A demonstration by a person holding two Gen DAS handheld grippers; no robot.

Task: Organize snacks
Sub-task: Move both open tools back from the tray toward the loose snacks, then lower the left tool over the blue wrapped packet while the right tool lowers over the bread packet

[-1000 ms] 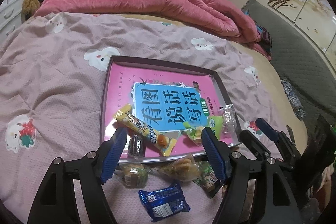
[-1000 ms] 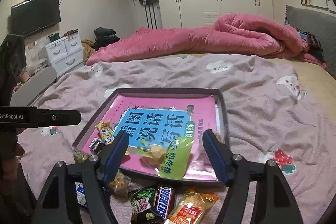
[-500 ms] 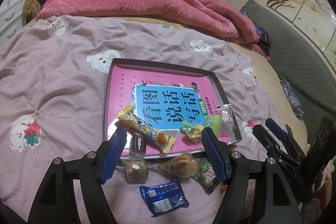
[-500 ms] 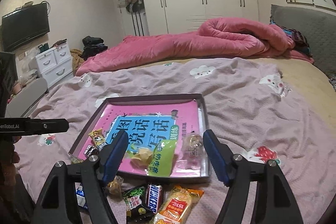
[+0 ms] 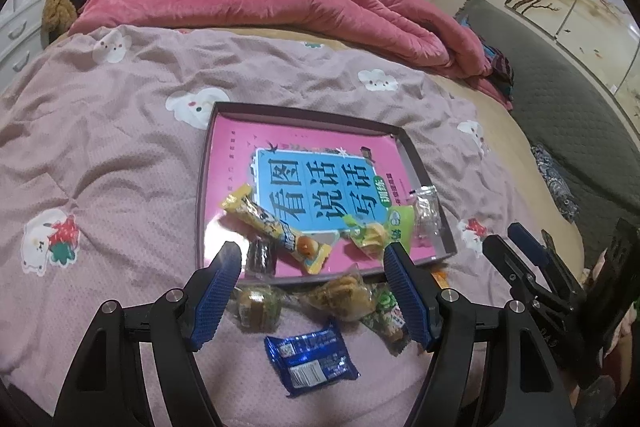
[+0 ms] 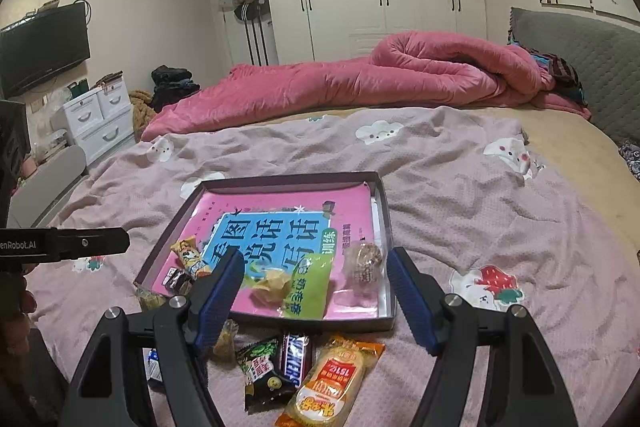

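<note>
a: while both tools hang over the near edge of the bed, what lies furthest left?

b: on the pink blanket sits a shallow tray with a pink book in it. at the tray's left, on the book, lie a long yellow snack bar and a small dark candy just beside it.

a: and the left gripper?

b: released. its blue pads stand wide apart with nothing between them. below it, off the tray, rest a greenish cake, a clear bag of brown biscuits and a blue packet nearest the camera.

a: moving on to the middle?

b: a green pouch with a yellow crinkled piece on it lies on the book's near edge, and to its right a clear bag holding a round nutty ball sits near the tray's right wall.

a: the right gripper?

b: also released, pads apart, holding nothing. in front of the tray, on the blanket, lie a black and green packet, a dark chocolate bar touching it, and an orange-wrapped cake on the right.

a: anything further right?

b: only blanket, then a grey headboard.
</note>
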